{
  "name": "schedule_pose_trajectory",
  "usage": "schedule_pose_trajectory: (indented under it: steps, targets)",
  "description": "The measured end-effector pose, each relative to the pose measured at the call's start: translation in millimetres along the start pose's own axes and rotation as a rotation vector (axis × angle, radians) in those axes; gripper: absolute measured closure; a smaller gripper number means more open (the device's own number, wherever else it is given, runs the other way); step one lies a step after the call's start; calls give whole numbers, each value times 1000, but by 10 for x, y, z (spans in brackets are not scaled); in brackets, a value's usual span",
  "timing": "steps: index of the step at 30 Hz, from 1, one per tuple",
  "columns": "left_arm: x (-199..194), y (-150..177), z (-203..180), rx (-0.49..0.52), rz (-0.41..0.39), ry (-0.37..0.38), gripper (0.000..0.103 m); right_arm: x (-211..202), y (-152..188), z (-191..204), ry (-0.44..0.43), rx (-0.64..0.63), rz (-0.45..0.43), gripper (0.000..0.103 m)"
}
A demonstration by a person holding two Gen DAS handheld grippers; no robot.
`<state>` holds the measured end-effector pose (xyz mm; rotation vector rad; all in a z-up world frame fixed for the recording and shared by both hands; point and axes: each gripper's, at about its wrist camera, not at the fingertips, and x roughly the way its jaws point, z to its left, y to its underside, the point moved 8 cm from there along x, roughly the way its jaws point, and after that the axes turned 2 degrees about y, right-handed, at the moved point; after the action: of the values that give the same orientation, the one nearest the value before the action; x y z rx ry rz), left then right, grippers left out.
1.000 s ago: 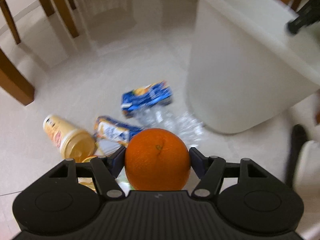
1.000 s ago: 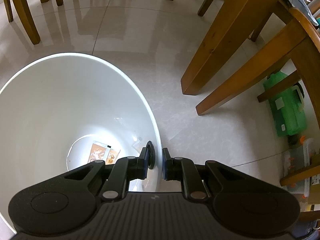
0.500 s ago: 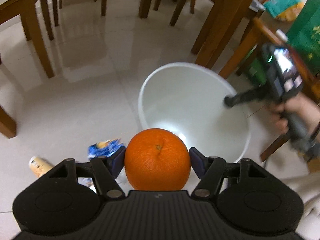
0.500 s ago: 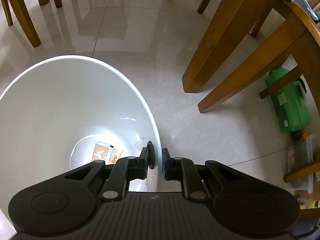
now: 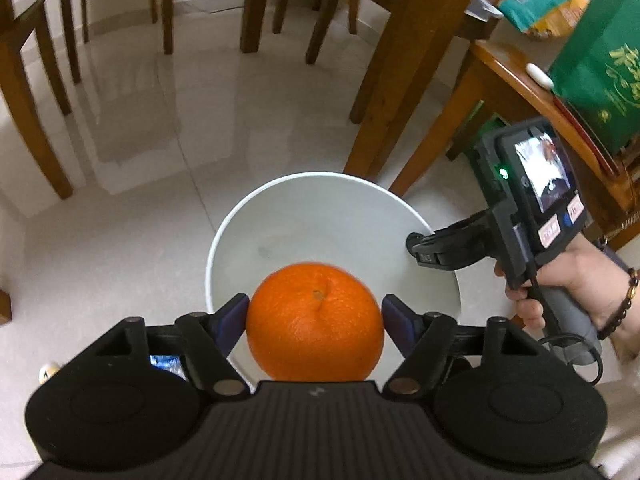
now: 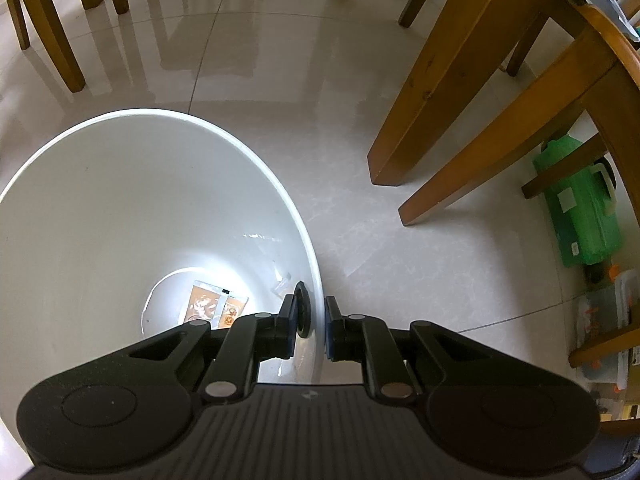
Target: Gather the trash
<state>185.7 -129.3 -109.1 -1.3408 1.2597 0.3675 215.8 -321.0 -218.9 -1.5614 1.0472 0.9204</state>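
My left gripper (image 5: 315, 320) is shut on a round orange (image 5: 315, 322), held above the near rim of a white trash bin (image 5: 332, 220). On the bin's right rim my right gripper (image 5: 416, 245) is clamped, held by a person's hand (image 5: 576, 280). In the right wrist view that gripper (image 6: 316, 320) is shut on the rim of the bin (image 6: 120, 220), one finger inside and one outside. A brown printed wrapper (image 6: 214, 308) lies on the bin's bottom. A blue wrapper (image 5: 164, 362) and part of a cup (image 5: 48, 372) peek out behind my left gripper's body.
Wooden chair and table legs (image 5: 384, 92) stand around the bin on the pale tiled floor (image 5: 132, 220). A green plastic box (image 6: 580, 216) sits under the furniture at right. A green bag (image 5: 596, 64) rests on a wooden seat.
My left gripper rose from the floor litter with the orange and came over the bin's opening. The right gripper stayed clamped on the rim.
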Motion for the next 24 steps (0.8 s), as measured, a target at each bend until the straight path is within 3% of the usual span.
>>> schedule_pose_trajectory:
  steps: [12,24]
  targets:
    - [-66,36,-61,88,-43,-56,18,-13,8,25,0,3,-4,87]
    - [33,589,261,84,-14,-145,17,-22,20,29,5,-2,-3,87]
